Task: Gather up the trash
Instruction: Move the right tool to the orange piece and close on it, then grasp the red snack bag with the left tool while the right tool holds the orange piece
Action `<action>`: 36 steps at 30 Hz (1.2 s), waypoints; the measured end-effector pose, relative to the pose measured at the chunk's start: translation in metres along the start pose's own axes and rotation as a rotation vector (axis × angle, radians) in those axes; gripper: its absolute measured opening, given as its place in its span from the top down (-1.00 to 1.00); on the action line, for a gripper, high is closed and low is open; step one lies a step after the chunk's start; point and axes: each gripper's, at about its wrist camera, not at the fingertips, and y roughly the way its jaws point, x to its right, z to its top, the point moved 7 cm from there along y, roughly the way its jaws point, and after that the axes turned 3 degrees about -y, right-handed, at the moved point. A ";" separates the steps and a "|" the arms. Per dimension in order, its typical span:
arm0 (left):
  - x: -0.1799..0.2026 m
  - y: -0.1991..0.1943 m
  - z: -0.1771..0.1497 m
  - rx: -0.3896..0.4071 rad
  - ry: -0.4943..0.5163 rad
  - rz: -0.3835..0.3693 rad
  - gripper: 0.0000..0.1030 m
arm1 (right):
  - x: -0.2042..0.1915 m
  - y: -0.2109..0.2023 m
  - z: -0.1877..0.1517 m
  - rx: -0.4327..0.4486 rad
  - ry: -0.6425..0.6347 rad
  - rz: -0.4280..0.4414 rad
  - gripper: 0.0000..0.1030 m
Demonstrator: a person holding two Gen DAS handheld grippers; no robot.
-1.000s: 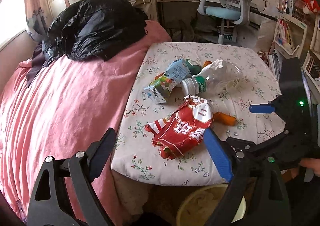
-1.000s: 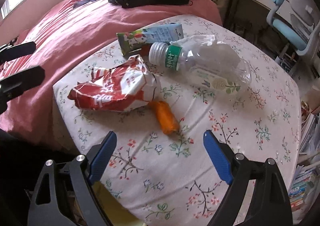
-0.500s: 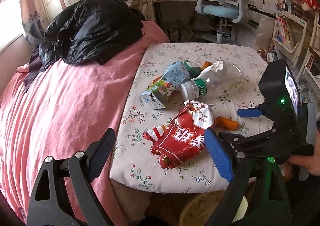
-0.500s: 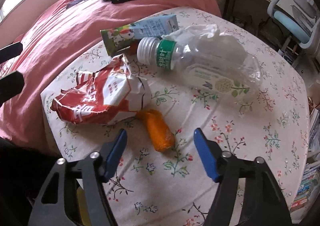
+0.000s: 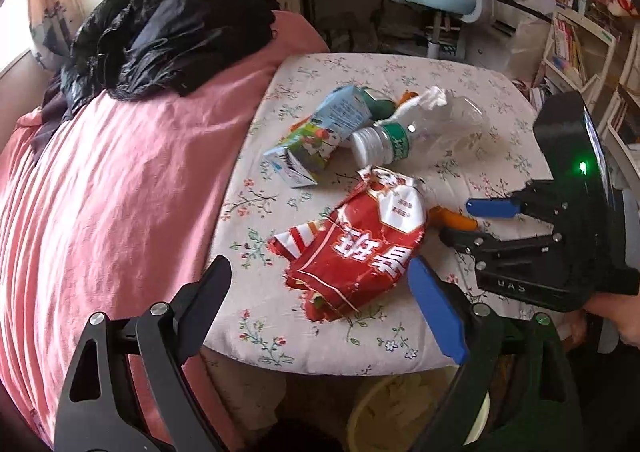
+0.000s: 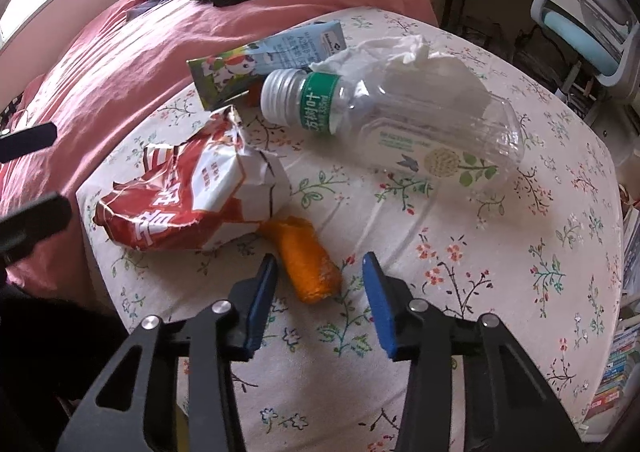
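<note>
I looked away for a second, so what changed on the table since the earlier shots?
The right gripper came in on the orange wrapper; its jaws are closing, not yet touching it. The left gripper stayed open near the red snack bag. The trash has not moved.

Floral tablecloth (image 6: 500,252): off-white, sprigged with small red, green and blue flowers. On it, a red-and-white snack bag (image 6: 192,199) with white characters; just beside it an orange wrapper (image 6: 308,264); a clear bottle (image 6: 400,119) with green label and white cap; a pale blue and green carton (image 6: 264,59). Beside the cloth, a pink bedspread (image 5: 112,191) under black clothing (image 5: 172,27).
</note>
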 end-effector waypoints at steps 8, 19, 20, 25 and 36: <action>0.030 0.025 -0.007 -0.052 0.110 0.026 -0.68 | 0.010 -0.006 -0.005 -0.005 0.022 0.006 0.64; 0.037 0.058 -0.008 -0.126 0.137 0.115 -0.11 | 0.032 -0.018 -0.015 0.006 0.071 0.012 0.64; 0.035 0.060 -0.007 -0.139 0.124 0.098 0.26 | 0.032 -0.017 -0.015 0.005 0.073 0.015 0.64; 0.025 0.051 0.003 -0.093 0.027 0.036 0.62 | 0.033 -0.020 -0.012 0.018 0.094 0.039 0.64; -0.002 0.024 0.019 -0.007 -0.242 -0.222 0.69 | 0.029 -0.028 -0.009 0.042 0.108 0.070 0.64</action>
